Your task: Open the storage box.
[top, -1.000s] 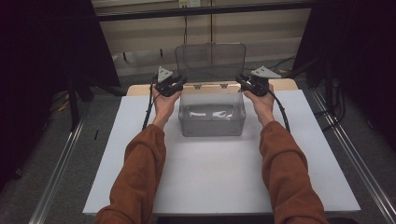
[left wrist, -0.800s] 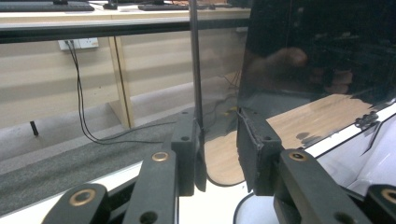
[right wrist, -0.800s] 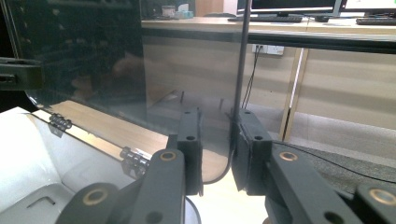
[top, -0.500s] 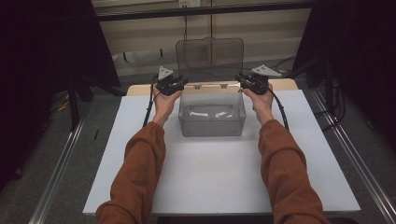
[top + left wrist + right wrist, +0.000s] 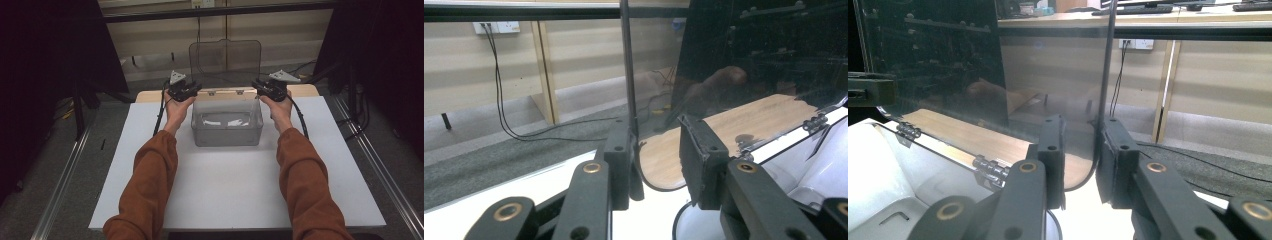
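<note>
The clear lid (image 5: 225,62) of the plastic storage box (image 5: 227,131) now stands upright on its hinges (image 5: 225,92) at the back rim. A second ago it leaned a little more towards the person, so it has swung through the last part of its travel while both hands have kept their place at the box's rear corners. The box sits towards the far end of the white table top (image 5: 225,195), just in front of the strip of bare wood, with a few pale pieces (image 5: 225,121) lying on its floor. The left gripper (image 5: 196,89) has its jaws astride the lid's left edge: in the left gripper view the thin pane lies against one jaw and a clear gap separates it from the other, so the jaws stand narrow but are not pinching. The right gripper (image 5: 257,85) mirrors this on the lid's right edge, with the pane close against one jaw and daylight before the other. The lid is therefore being steadied from both sides, not clamped. I judge the opening to be essentially complete, with the inside of the box now free to reach from above. Whether the lid would stand by itself once the jaws draw away cannot be told from here, since a pane balanced upright on small hinges could tip either way when let go.
</note>
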A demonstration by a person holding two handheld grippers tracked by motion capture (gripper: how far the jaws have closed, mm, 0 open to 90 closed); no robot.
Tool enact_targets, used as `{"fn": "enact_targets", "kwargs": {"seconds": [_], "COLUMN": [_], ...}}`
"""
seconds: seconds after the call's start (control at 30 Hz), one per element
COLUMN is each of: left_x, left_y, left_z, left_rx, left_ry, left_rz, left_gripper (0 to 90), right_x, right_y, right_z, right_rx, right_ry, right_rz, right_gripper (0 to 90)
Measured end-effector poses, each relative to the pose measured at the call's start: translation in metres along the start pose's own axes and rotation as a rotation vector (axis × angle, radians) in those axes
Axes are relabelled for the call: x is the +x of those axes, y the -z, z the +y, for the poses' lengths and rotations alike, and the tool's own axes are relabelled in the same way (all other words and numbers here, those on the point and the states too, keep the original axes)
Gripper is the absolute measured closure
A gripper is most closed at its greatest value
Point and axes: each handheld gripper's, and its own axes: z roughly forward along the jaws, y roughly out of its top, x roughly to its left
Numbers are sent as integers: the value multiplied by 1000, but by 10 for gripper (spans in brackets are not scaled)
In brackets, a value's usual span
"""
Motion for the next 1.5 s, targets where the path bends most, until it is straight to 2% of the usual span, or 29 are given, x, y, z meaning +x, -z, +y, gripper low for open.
{"fn": "enact_targets", "kwargs": {"seconds": [0.07,0.1,0.2,0.27,0.43,0.53,0.93,1.17,1.3,1.37,1.4,1.5], "left_x": [-1,-2,0,0,0,0,0,0,2,3,3,4], "left_y": [0,-1,0,-1,-3,-2,-3,-3,-5,-5,-5,-7], "left_z": [0,0,1,1,2,3,4,3,2,0,0,-2], "left_rx": [2,-11,16,13,21,35,51,66,77,87,92,98], "left_ry": [11,35,19,34,41,10,32,36,33,45,30,42], "left_rz": [2,6,4,4,5,10,18,22,39,47,57,54], "left_gripper": [674,673,672,669,658,645,632,615,599,582,578,579], "right_x": [0,0,-1,-2,-3,-3,-3,-4,-5,-6,-7,-9], "right_y": [-1,-2,-5,-7,-8,-11,-16,-17,-17,-18,-18,-18], "right_z": [0,0,3,4,4,4,6,6,4,3,2,-1], "right_rx": [4,9,28,41,45,51,79,88,95,107,112,117], "right_ry": [-9,-14,-23,-32,-51,-48,-81,-91,-112,-123,-132,-165], "right_rz": [0,-1,-1,0,3,-6,-17,-5,-5,-7,-5,-3], "right_gripper": [732,728,713,707,700,688,670,660,648,641,641,620]}}
